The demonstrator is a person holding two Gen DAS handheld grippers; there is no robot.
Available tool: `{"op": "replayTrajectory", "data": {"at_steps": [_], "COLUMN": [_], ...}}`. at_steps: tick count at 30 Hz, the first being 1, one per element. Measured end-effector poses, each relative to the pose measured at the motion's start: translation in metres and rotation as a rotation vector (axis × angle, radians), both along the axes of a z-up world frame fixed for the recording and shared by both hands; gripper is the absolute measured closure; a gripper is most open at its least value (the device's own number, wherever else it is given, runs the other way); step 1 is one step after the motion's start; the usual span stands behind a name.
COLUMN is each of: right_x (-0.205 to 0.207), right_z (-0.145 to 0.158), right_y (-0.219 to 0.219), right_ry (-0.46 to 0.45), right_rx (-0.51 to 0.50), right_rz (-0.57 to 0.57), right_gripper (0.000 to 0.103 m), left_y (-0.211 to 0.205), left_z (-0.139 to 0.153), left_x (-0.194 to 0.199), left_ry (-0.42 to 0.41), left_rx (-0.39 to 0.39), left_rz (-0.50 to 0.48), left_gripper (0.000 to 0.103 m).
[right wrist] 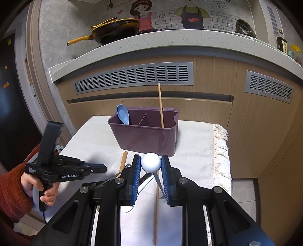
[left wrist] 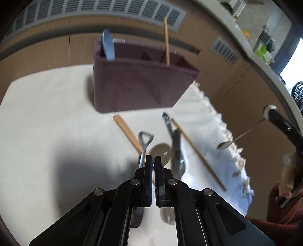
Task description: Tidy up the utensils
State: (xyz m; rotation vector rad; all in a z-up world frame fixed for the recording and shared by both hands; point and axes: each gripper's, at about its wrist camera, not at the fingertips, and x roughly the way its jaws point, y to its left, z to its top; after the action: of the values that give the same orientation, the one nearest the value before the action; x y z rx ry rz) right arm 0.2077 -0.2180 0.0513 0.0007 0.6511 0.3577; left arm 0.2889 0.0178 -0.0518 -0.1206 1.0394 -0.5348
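bright daylight, soft shadows, left view motion-blurred, fisheye edges dark

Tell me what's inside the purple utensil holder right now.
The purple holder has a blue spoon standing at its left end and one wooden chopstick upright toward the right. A divider shows between them. Its walls hide the bottom, so anything short lying there can't be seen.

A yellow-handled frying pan [right wrist: 113,30] sits on the pale stone counter [right wrist: 170,40] at the far side. Below it, two grey vent grilles [right wrist: 134,77] are set in the wooden cabinet front [right wrist: 208,113]. A cartoon wall sticker [right wrist: 144,13] hangs behind the pan.
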Motion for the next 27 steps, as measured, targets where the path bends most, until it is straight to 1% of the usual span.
{"op": "replayTrajectory", "data": {"at_steps": [2,3,5,8,9,11,12,13,15,16,18,21,24,27], "right_x": [-0.001,-0.001,0.000,0.002,0.002,0.002,0.003,0.004,0.005,0.006,0.009,0.011,0.011,0.010], "right_z": [-0.002,-0.003,-0.005,-0.007,-0.008,-0.010,-0.011,-0.012,-0.014,-0.014,-0.016,-0.018,-0.019,-0.019], "right_y": [0.000,0.001,0.001,0.002,0.002,0.001,0.001,0.001,0.000,0.000,0.000,0.001,0.004,0.005], "right_ry": [0.001,0.004,0.011,0.019,0.022,0.025,0.029,0.031,0.035,0.037,0.042,0.049,0.046,0.036], "right_rx": [-0.002,-0.002,0.001,-0.003,-0.006,-0.007,-0.007,-0.008,-0.008,-0.008,-0.004,0.004,-0.002,-0.017], "right_rz": [0.004,0.004,0.005,0.012,0.013,0.012,0.010,0.009,0.007,0.006,0.005,0.008,0.014,0.009], "right_gripper": [0.083,0.083,0.083,0.083,0.083,0.083,0.083,0.083,0.083,0.083,0.083,0.083,0.083,0.083], "left_y": [-0.008,-0.013,-0.017,-0.022,-0.022,-0.023,-0.022,-0.021,-0.017,-0.015,-0.015,-0.023,-0.028,-0.032], "left_z": [-0.004,-0.007,-0.012,-0.025,-0.025,-0.025,-0.024,-0.024,-0.023,-0.024,-0.030,-0.032,-0.031,-0.031], "left_x": [-0.001,0.000,0.001,0.007,0.007,0.009,0.009,0.011,0.013,0.014,0.017,0.021,0.030,0.036], "left_ry": [-0.034,-0.054,-0.061,-0.012,-0.023,-0.016,-0.021,-0.038,-0.051,-0.039,0.019,-0.001,0.017,0.009], "left_rx": [0.073,0.105,0.146,0.157,0.150,0.168,0.184,0.218,0.252,0.236,0.204,0.230,0.231,0.238], "left_rz": [-0.002,-0.020,-0.030,-0.052,-0.056,-0.069,-0.069,-0.064,-0.051,-0.053,-0.078,-0.063,-0.022,-0.004], "left_gripper": [0.099,0.096,0.094,0.093,0.090,0.086,0.083,0.081,0.081,0.081,0.081,0.081,0.081,0.083]}}
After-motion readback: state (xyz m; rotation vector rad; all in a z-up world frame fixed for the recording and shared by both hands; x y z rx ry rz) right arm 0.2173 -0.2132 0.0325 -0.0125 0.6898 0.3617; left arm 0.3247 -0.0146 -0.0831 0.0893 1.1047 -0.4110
